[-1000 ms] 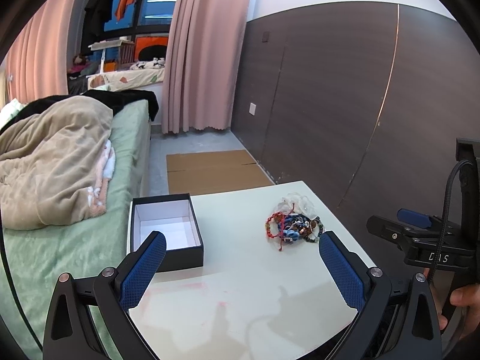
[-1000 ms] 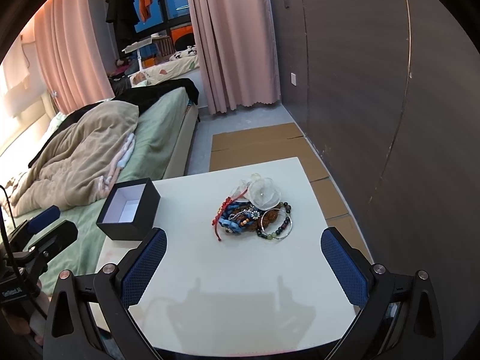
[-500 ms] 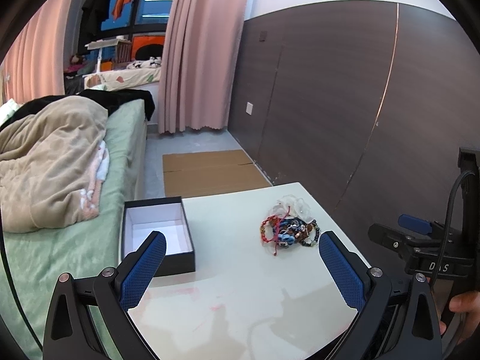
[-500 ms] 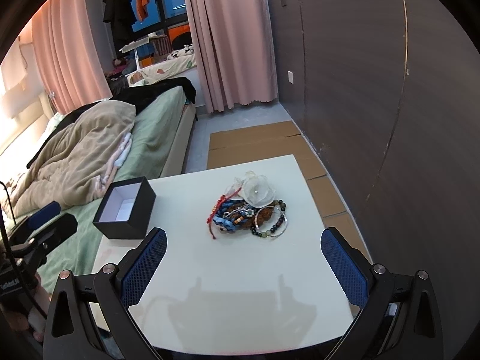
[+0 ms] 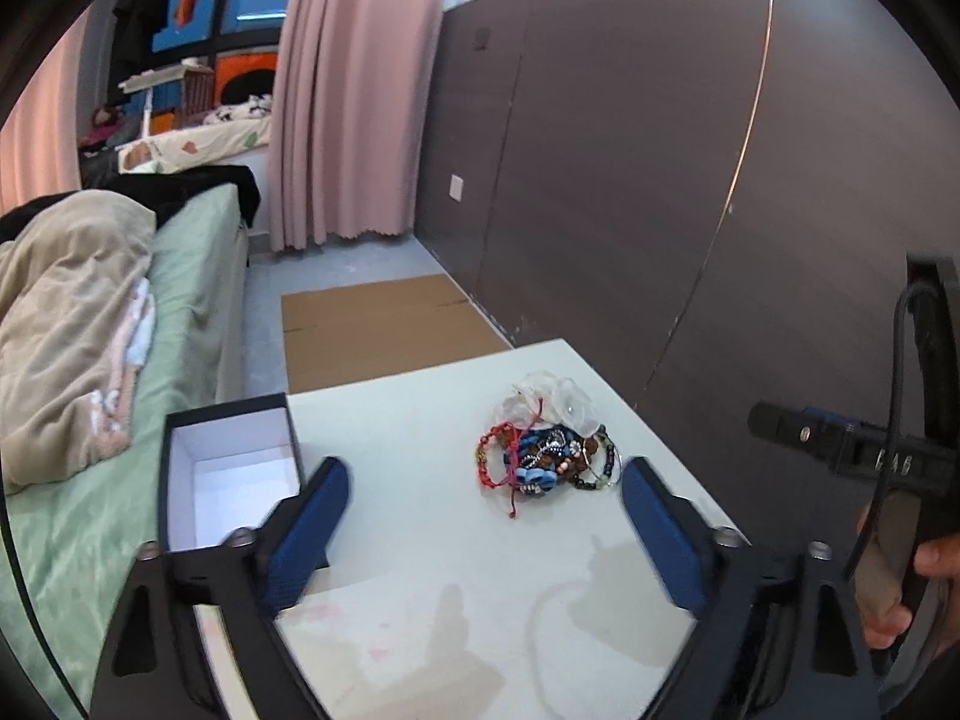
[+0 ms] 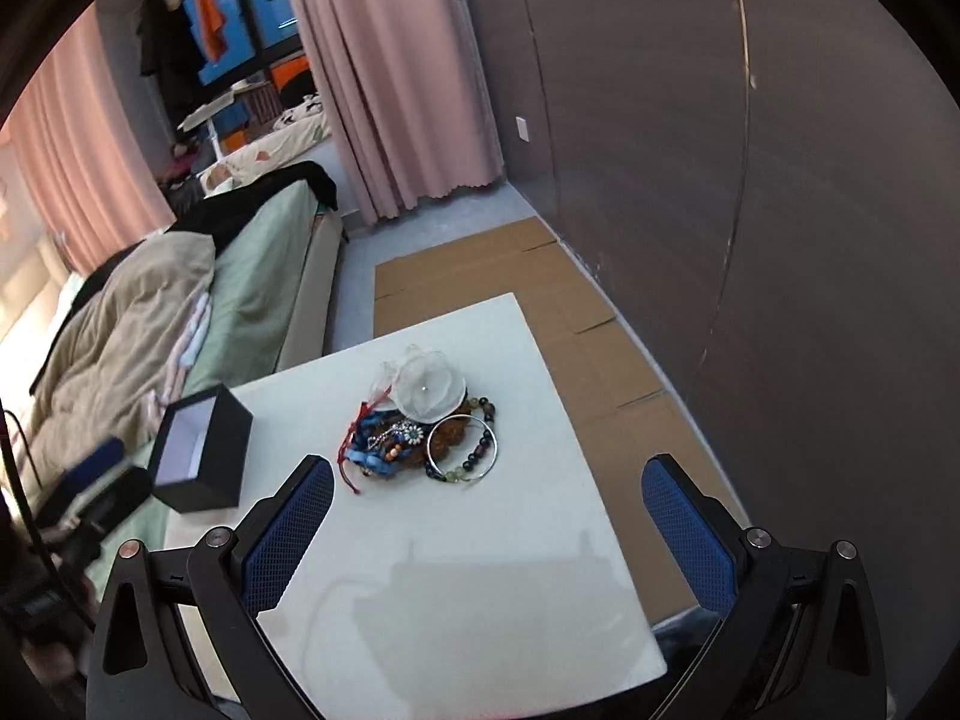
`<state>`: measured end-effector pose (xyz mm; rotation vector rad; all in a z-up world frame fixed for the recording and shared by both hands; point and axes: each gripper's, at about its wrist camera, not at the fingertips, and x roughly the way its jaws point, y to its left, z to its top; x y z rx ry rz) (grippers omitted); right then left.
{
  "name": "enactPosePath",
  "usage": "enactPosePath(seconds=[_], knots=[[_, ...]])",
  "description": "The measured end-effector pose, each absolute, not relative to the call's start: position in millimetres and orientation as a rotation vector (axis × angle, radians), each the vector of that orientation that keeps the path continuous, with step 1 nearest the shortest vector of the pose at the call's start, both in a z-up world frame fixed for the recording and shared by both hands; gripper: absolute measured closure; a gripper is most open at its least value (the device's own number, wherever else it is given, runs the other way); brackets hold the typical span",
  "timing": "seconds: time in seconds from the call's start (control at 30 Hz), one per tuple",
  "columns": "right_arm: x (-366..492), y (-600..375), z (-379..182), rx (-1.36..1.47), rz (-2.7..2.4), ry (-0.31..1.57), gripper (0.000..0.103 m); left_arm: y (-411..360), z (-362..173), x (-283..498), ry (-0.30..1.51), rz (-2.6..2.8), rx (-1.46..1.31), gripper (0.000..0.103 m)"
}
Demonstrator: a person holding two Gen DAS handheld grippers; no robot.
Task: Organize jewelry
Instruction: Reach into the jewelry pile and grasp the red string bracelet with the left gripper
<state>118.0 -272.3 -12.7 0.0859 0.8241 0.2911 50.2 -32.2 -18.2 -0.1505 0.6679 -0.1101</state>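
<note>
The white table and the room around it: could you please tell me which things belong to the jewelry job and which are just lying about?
Belongs to the job:
- tangled heap of bracelets and beads
- open black box with white lining
- white square table

Just lying about:
- flattened brown cardboard
- beige blanket
- pink curtain

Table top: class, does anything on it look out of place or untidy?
Yes. The jewelry lies in one tangled heap mid-table: bracelets, beads and a white fabric flower overlapping. The open black box beside it looks empty, with nothing sorted yet.
</note>
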Motion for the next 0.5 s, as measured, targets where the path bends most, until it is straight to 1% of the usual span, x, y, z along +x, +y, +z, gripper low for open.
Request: enactPosePath(seconds=[0.1, 0.13, 0.2, 0.27, 0.37, 0.5], knots=[[124.1, -273.0, -14.1, 0.117, 0.291, 0.835, 0.001, -33.8, -26.3, 62.7, 0.695, -0.143, -0.176, 0.028], [126.4, -273.1, -14.5, 0.13, 0.298, 0.838, 0.002, -35.0, -29.6, 68.2, 0.709, -0.15, -0.179, 0.033], [131.6, -272.7, -16.5, 0.146, 0.301, 0.847, 0.003, -37.4, -34.9, 75.5, 0.727, -0.162, -0.186, 0.039], [136.1, -273.1, -18.4, 0.158, 0.298, 0.857, 0.008, -39.2, -40.1, 83.6, 0.747, -0.171, -0.194, 0.043], [144.2, -275.6, -23.6, 0.188, 0.302, 0.879, 0.011, -43.2, -47.7, 95.3, 0.779, -0.19, -0.198, 0.051], [157.4, -278.3, -33.2, 0.218, 0.298, 0.922, 0.018, -49.9, -57.1, 110.5, 0.814, -0.21, -0.197, 0.056]])
